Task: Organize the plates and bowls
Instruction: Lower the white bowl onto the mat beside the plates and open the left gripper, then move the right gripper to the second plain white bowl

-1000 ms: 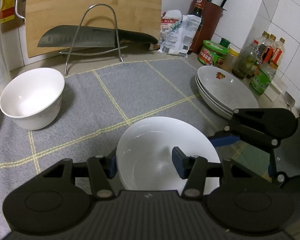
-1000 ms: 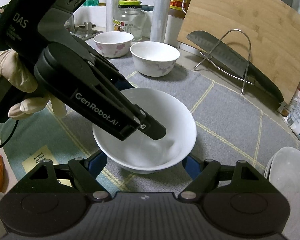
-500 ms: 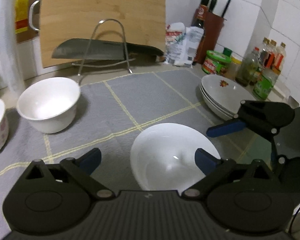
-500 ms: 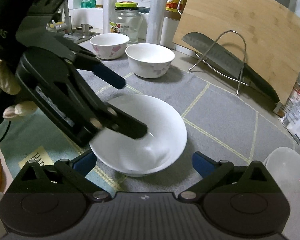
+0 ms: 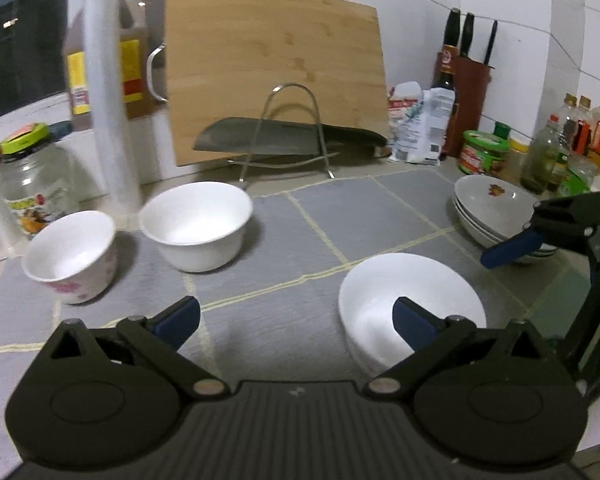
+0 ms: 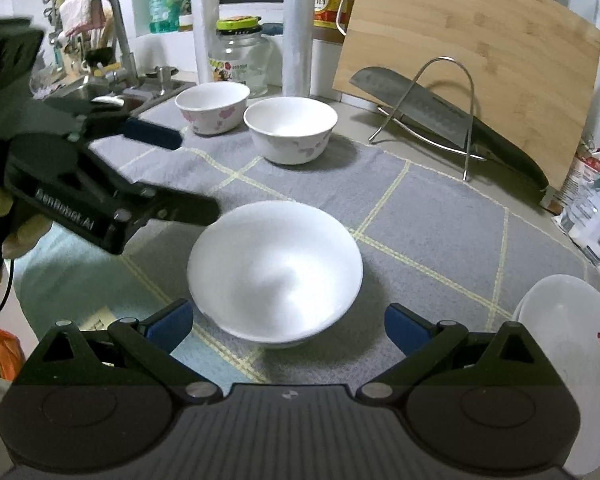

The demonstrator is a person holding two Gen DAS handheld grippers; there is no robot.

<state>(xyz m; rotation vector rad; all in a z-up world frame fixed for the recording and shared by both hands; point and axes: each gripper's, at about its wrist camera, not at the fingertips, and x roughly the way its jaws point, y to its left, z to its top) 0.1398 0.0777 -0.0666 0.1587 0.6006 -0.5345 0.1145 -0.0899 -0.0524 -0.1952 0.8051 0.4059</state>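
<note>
Bowls sat loose on the grey mat [image 5: 380, 208] as we drew both tools back. A second before, our left hand-held gripper [image 5: 296, 316] had pinched the rim of the plain white bowl [image 5: 410, 300]; now its blue pads stood spread and empty, and the bowl rested on the mat just ahead and to its right. Our right hand-held gripper [image 6: 286, 320] was spread as well, the same bowl [image 6: 276, 272] lying between and just beyond its fingers, untouched. We judged that bowl freshly set down and still unstacked. Two flowered bowls waited farther ahead of the left tool: the larger bowl [image 5: 198, 224] and, to its left, the smaller bowl [image 5: 72, 254]. The stacked plates [image 5: 496, 208] lay far to the right, partly behind the other tool. Nothing stood between us and the flowered bowls; the knife rack [image 5: 292, 136], cutting board [image 5: 276, 64] and glass jar [image 5: 32, 188] crowded the tabletop's far edge.
</note>
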